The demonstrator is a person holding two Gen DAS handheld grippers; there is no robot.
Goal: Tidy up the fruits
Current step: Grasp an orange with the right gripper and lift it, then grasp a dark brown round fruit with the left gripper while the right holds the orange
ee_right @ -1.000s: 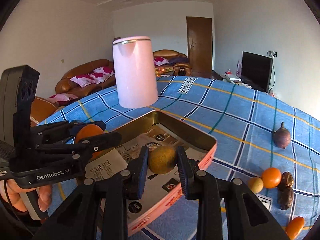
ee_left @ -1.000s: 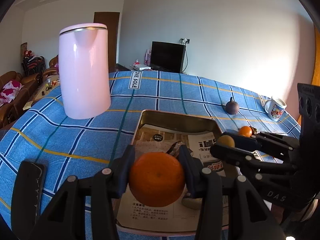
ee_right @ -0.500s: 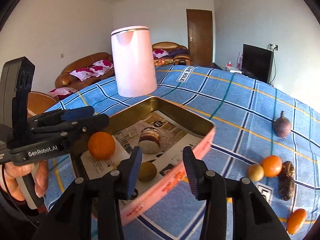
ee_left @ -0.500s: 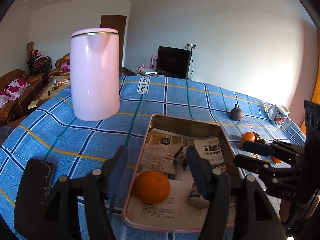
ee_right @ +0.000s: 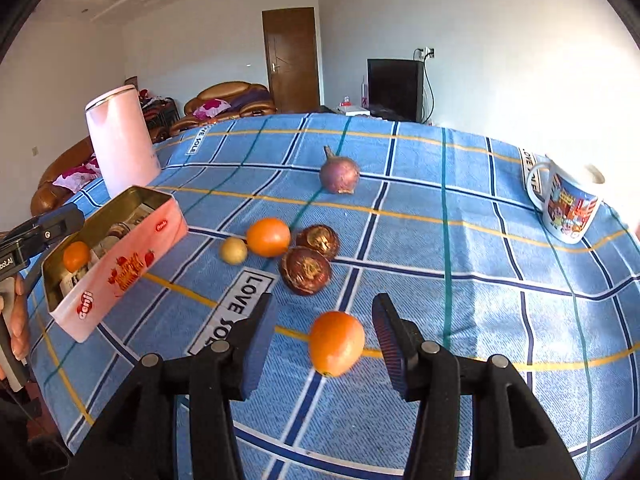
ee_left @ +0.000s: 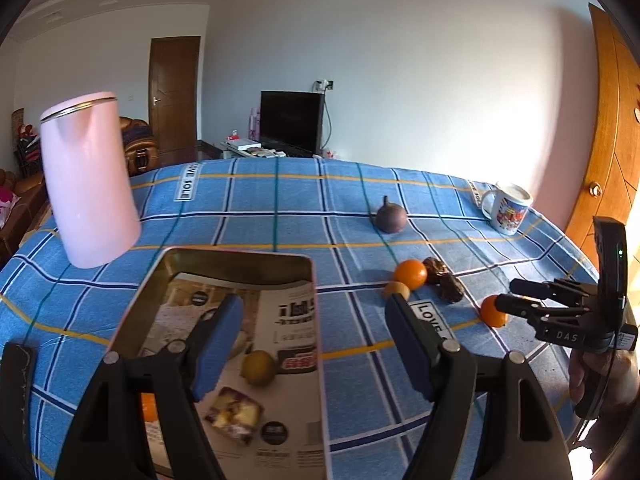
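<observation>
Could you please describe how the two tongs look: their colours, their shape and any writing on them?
Both tongs are black plastic frames with silver rivets at the joints. The left tongs carry smooth blue pads. The right tongs have a blue pad and a dark ribbed pad. Seen from the left wrist, the right body bears white letters "DAS" and a small green light. A bare hand holds each.

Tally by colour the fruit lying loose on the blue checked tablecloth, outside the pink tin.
Round orange fruits: 2
Small yellow-green round fruit: 1
Dark brown wrinkled fruits: 2
Purple stemmed fruit: 1
Total: 6
</observation>
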